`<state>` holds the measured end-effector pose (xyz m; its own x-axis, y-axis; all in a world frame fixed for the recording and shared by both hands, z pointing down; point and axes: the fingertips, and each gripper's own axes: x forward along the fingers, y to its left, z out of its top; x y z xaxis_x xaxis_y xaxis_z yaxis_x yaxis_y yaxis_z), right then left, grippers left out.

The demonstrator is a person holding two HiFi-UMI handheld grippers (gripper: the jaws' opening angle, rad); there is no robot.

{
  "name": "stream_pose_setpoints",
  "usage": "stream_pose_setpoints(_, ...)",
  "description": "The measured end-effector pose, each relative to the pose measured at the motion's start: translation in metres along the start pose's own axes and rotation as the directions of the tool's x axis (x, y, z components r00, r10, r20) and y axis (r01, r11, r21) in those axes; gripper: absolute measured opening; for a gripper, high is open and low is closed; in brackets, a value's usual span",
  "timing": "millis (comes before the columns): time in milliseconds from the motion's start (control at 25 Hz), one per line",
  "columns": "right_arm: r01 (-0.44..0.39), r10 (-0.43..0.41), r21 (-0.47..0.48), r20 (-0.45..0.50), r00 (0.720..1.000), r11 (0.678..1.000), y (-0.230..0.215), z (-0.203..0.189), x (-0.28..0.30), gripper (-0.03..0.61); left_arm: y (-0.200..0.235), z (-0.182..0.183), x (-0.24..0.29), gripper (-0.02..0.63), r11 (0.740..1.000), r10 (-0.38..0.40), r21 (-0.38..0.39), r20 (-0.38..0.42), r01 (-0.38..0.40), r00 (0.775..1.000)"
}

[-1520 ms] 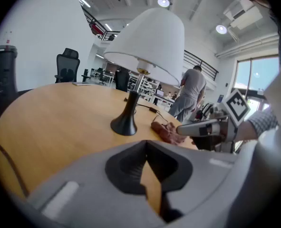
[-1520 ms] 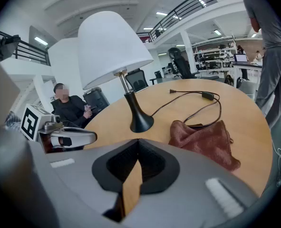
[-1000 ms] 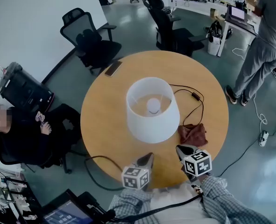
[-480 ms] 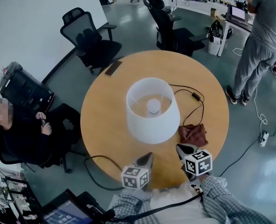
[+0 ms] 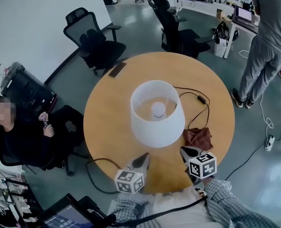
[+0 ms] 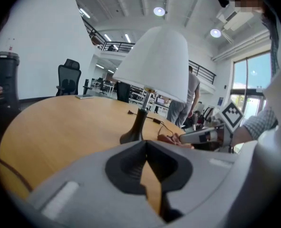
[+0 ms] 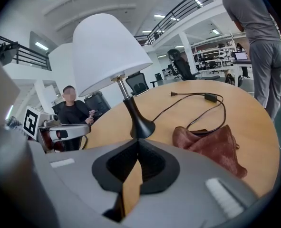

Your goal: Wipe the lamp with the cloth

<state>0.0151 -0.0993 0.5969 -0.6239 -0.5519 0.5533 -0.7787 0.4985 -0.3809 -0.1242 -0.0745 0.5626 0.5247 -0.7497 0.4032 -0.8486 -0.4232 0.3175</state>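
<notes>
A table lamp with a white shade [image 5: 157,113] and a dark base [image 7: 139,125] stands in the middle of the round wooden table [image 5: 107,122]. To its right a crumpled reddish-brown cloth [image 5: 197,137] lies on the tabletop, also seen as the cloth [image 7: 211,144] just ahead of the right jaws. My left gripper [image 5: 145,156] is shut and empty at the near table edge, below the shade. My right gripper [image 5: 182,150] is shut and empty too, its tip just short of the cloth. Each gripper view shows the lamp [image 6: 154,63] ahead.
The lamp's black cable [image 5: 199,101] loops across the table behind the cloth. A phone [image 5: 116,69] lies at the far left rim. Office chairs [image 5: 95,39] stand beyond the table. One person sits at the left [image 5: 21,137]; another stands at the far right [image 5: 266,37].
My left gripper has shifted to the left along the near table edge. The right gripper, lamp and cloth have stayed where they were.
</notes>
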Motion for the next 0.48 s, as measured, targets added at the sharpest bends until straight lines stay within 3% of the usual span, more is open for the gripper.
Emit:
stream_pose_setpoints(160, -0.010, 0.010, 0.002, -0.003, 1.000, 1.000, 0.000, 0.000, 0.001, 0.003, 0.011, 0.044, -0.034, 0.005, 0.978, -0.086, 0.192, 0.037, 0.077, 0.996)
stream_pose_setpoints(240, -0.011, 0.011, 0.001, -0.005, 1.000, 1.000, -0.002, -0.001, 0.001, 0.003, 0.010, 0.074, -0.050, 0.005, 0.929, -0.161, 0.336, -0.007, 0.154, 0.987)
stream_pose_setpoints(280, -0.010, 0.010, 0.000, -0.006, 1.000, 1.000, -0.004, -0.001, 0.001, 0.003, 0.009, 0.089, -0.055, 0.005, 0.887, -0.183, 0.423, -0.046, 0.185, 0.982)
stream_pose_setpoints(360, -0.010, 0.010, 0.002, -0.009, 1.000, 1.000, -0.005, -0.001, 0.002, 0.003, 0.007, 0.119, -0.061, 0.005, 0.775, -0.191, 0.591, -0.120, 0.225, 0.974)
stream_pose_setpoints(480, -0.014, 0.014, 0.008, -0.014, 1.000, 1.000, -0.005, -0.002, 0.001, 0.003, -0.005, 0.162, -0.067, 0.005, 0.629, -0.199, 0.728, -0.189, 0.273, 0.962)
